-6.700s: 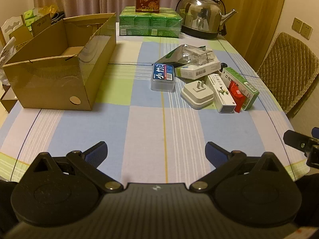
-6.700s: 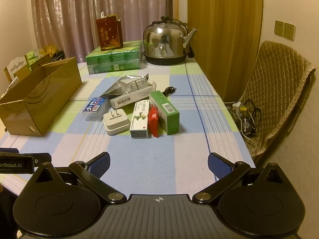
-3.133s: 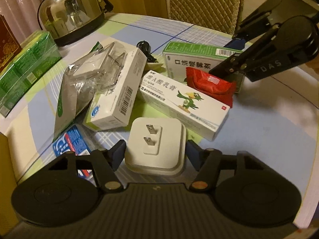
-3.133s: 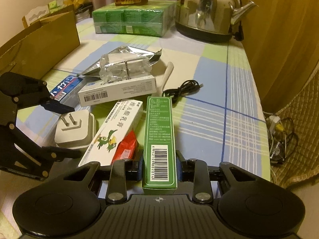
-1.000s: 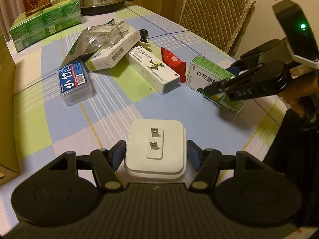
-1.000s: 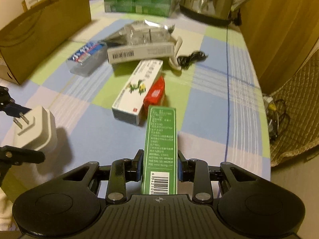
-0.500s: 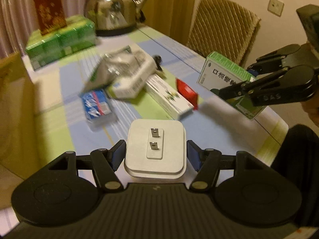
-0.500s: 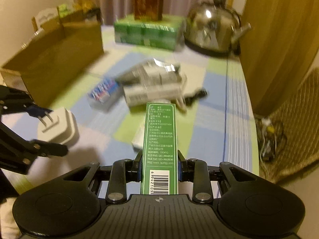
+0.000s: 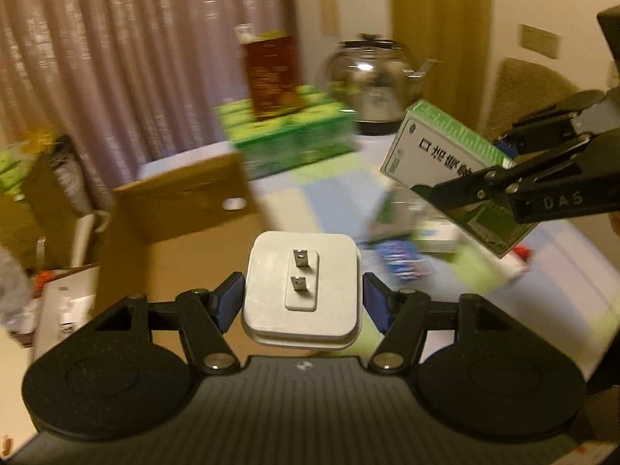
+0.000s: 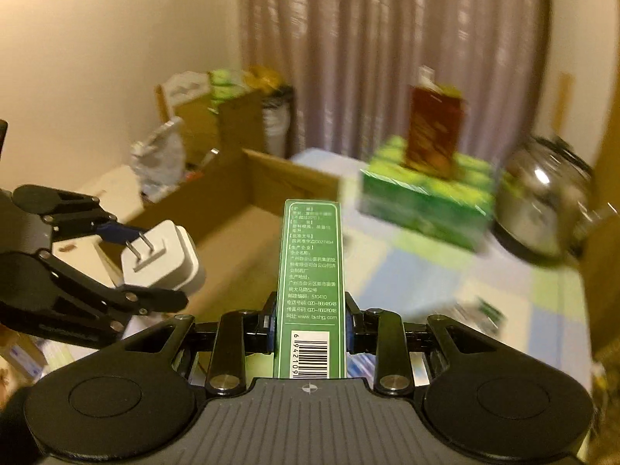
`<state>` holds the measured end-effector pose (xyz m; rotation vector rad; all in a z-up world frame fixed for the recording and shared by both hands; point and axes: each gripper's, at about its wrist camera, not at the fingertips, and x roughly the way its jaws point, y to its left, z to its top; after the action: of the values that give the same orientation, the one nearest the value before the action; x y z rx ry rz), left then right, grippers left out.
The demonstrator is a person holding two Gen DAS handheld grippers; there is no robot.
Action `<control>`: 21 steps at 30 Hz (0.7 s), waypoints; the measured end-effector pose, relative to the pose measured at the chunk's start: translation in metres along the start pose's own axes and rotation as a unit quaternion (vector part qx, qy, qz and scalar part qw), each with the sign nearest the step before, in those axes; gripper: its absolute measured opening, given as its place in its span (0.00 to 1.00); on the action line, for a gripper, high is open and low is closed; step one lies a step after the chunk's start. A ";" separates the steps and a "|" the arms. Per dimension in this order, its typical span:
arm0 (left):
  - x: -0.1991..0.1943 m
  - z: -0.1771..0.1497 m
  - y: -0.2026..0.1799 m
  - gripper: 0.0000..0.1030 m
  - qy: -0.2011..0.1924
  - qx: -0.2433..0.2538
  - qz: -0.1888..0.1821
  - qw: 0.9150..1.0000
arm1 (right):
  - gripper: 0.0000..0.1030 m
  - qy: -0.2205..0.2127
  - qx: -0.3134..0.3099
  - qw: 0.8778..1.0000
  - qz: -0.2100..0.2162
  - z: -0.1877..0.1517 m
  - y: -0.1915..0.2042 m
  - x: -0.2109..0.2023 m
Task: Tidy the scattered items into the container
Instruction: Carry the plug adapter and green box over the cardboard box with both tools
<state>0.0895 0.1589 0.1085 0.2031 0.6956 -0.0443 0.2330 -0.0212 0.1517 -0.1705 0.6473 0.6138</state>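
Left wrist view: the left claw (image 9: pixel 303 297) is partly closed, its blue pads pressed against both sides of a white plug adapter (image 9: pixel 302 288). The adapter's two metal prongs face the camera. It is held in the air in front of the near wall of the open cardboard box (image 9: pixel 182 209). To the right, the right claw (image 9: pixel 500 182) grips a green and white medicine box (image 9: pixel 445 155), also clear of the tabletop (image 9: pixel 550 271). Behind them, blurred, stand a green carton pack (image 9: pixel 294 135) with a dark red box (image 9: pixel 271 73) on top, and a steel kettle (image 9: pixel 372 81). Small packets lying on the tabletop are too blurred to identify.

Right wrist view: the right claw (image 10: pixel 310 319) is nearly closed, clamping the narrow green medicine box (image 10: pixel 312 271) by its long sides, barcode end nearest the camera. The box points toward the open cardboard box (image 10: pixel 248 224). At left, the left claw (image 10: pixel 139 259) holds the white plug adapter (image 10: pixel 162 259) just beside the cardboard box, above its near end. The green carton pack (image 10: pixel 426 201), dark red box (image 10: pixel 434 131) and kettle (image 10: pixel 542 209) sit beyond on the checked tabletop (image 10: pixel 503 290).
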 end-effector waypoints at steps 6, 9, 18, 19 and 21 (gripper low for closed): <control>0.015 -0.007 0.063 0.59 0.019 -0.012 0.041 0.999 | 0.27 -0.003 -0.019 0.999 0.033 0.047 0.046 0.060; 0.029 -0.013 0.081 0.59 0.025 -0.014 0.045 0.999 | 0.27 0.006 -0.019 0.999 0.040 0.057 0.056 0.089; 0.061 -0.030 0.101 0.60 0.043 -0.030 0.050 0.997 | 0.27 0.031 0.008 0.999 0.041 0.052 0.055 0.133; 0.061 -0.031 0.101 0.61 0.042 -0.029 0.052 0.997 | 0.27 0.032 0.007 0.999 0.042 0.050 0.054 0.134; 0.061 -0.033 0.101 0.65 0.041 -0.024 0.054 0.997 | 0.27 0.035 0.005 0.998 0.042 0.048 0.054 0.137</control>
<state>0.1265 0.2659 0.0616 0.1977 0.7665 0.0841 0.3117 0.1045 0.1081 -0.1560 0.7279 0.6876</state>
